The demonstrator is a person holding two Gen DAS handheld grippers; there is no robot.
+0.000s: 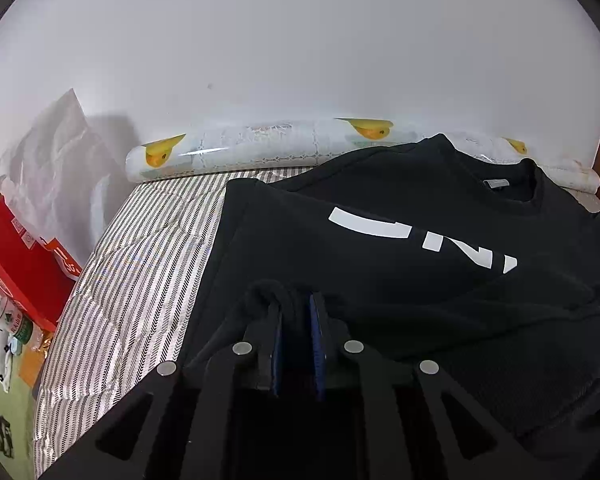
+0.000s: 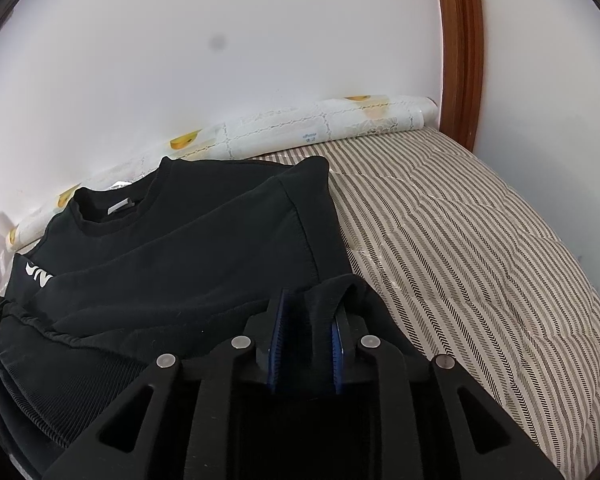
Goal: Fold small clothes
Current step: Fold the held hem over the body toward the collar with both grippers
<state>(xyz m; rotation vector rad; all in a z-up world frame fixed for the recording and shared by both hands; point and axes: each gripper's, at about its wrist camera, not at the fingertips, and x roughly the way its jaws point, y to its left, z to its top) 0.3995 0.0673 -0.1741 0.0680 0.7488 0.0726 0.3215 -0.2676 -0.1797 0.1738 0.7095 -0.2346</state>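
A black sweatshirt [image 1: 380,208] with white letters lies spread on a striped mattress [image 1: 140,280], neck toward the wall. In the left wrist view my left gripper [image 1: 296,308] is shut on a bunched fold at the garment's near left edge, lifted slightly. In the right wrist view the same sweatshirt [image 2: 180,248] fills the left half. My right gripper [image 2: 310,312] has a thick fold of the near right edge filling the narrow gap between its blue pads [image 2: 278,336]. The cloth humps up over the fingertips. A sleeve is folded across the chest.
A long roll [image 1: 260,144] printed with yellow ducks lies along the white wall behind the collar. A red box [image 1: 20,256] and a plastic bag [image 1: 48,160] stand left of the bed, with clutter on the floor. A wooden frame [image 2: 460,60] rises at the right, beside striped mattress [image 2: 460,260].
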